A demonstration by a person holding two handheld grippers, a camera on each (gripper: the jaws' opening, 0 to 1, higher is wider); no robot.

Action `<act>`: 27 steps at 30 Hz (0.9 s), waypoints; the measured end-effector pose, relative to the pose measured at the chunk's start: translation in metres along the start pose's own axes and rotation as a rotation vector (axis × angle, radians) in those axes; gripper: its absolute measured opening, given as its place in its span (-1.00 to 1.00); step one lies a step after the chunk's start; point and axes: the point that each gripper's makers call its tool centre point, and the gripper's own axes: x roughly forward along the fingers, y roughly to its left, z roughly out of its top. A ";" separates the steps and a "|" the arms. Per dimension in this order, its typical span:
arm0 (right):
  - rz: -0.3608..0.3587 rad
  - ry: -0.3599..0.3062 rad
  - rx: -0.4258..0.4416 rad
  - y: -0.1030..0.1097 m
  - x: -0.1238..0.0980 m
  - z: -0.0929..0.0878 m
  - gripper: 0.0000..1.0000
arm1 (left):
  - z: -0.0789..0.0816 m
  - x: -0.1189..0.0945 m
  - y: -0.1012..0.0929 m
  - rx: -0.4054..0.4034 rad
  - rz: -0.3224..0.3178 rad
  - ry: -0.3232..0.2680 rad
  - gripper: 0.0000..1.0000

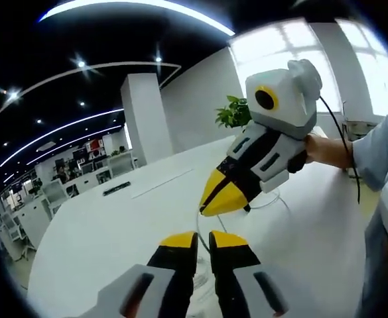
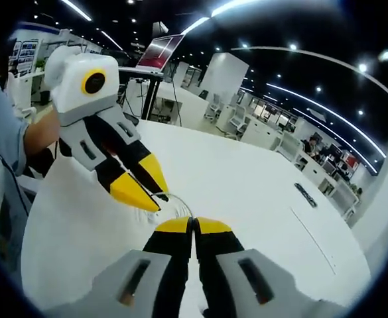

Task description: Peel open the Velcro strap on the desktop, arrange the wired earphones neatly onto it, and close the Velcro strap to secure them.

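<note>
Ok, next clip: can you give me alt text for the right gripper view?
Two yellow-tipped grippers meet over a white table: the right gripper, jaws together, rises from the bottom, and the left gripper, held by a person's hand, pinches a thin white earphone wire at its tips. An open-plan office stretches behind.

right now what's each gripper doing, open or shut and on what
Left gripper: shut on the white earphone wire.
Right gripper: shut on the same wire.
</note>
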 end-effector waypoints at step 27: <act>0.030 -0.027 0.048 0.009 0.004 -0.001 -0.91 | 0.001 -0.011 0.006 0.007 0.055 -0.031 -0.87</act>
